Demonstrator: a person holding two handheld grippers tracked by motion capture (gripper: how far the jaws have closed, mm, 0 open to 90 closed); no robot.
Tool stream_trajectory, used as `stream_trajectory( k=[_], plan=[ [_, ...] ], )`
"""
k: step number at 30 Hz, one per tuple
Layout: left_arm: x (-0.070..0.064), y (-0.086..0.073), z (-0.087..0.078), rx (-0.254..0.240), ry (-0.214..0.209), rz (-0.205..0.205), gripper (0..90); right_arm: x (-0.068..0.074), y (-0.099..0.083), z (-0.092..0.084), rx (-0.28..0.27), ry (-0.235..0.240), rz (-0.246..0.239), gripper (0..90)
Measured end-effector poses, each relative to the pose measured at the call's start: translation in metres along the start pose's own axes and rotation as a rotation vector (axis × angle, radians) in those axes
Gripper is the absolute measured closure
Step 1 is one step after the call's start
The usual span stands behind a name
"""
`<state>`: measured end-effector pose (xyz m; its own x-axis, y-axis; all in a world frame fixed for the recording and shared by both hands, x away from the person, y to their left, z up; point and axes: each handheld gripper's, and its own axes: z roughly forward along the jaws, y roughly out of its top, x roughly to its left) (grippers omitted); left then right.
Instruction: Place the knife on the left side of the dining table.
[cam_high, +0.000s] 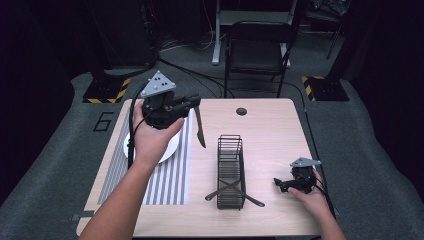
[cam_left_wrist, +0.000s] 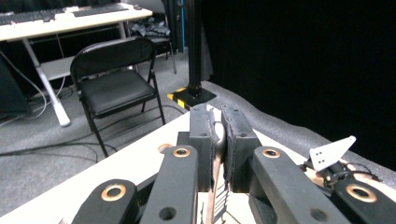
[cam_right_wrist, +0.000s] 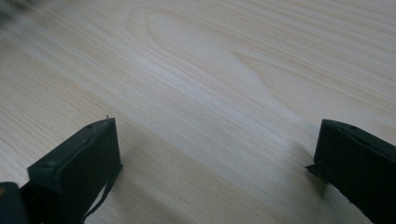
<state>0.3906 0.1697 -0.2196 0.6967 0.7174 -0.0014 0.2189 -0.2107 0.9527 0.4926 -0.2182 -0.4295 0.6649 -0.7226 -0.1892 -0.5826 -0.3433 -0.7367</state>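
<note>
Near the front right corner of the pale wooden table (cam_high: 270, 135), the right gripper (cam_high: 286, 184) rests with jaws wide apart over bare wood, beside a black wire rack (cam_high: 230, 172) holding two utensils. Farther back, above the white plate (cam_high: 171, 148) on the striped mat (cam_high: 170, 177), the left gripper (cam_high: 192, 104) is clamped on a dark table knife (cam_high: 200, 129) hanging blade-down. Beyond the far edge stands a black folding chair (cam_high: 256, 45) on grey carpet.

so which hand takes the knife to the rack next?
Left, probably. The left gripper is already shut on the knife, raised beside the wire rack. The right gripper rests open and empty on the table.
</note>
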Motion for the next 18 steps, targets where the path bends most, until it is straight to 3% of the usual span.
stream_trajectory(
  k=[18],
  plan=[
    [0.02, -0.042, -0.007, 0.046, 0.028, -0.055, 83.7, 0.0, 0.0, 0.0, -0.003, 0.002, -0.001, 0.0]
  ],
)
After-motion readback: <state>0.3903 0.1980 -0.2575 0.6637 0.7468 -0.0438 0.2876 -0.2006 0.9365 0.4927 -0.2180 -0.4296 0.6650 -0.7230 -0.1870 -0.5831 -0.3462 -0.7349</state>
